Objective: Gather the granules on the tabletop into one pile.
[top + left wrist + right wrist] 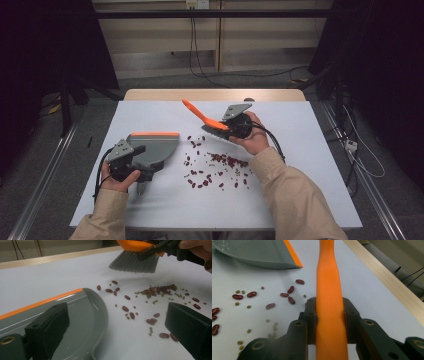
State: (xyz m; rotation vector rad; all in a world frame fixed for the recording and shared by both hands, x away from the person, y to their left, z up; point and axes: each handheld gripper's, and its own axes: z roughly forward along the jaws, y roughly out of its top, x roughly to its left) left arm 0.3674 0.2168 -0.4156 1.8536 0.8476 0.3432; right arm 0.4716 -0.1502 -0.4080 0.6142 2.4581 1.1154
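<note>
The orange-handled hand brush with grey bristles (206, 120) is sitting at the upper centre of the high view, tilted, its handle pointing up and to the left and its bristles hanging just above the white table top (300, 165); I am clamping it in my right gripper (231, 126), and in the right gripper view the jaws are pressing on either side of the orange handle (329, 302), which is running straight up the middle of the frame. The grey plastic dustpan with an orange lip (155, 145) is lying at the centre left of the high view, its orange edge facing away from me; my left gripper (137, 172) is resting at the pan's near end, and in the left gripper view its jaws are standing wide apart, one over the pan's grey floor (82, 315) at lower left, the other over bare table at lower right; I cannot tell whether it is touching the pan. The scattered red kidney beans and small green beans (220, 167) are lying loose on the table between pan and brush, in the middle of the high view; in the left gripper view the bristles (135, 263) are hovering at the top, beyond the beans.
</note>
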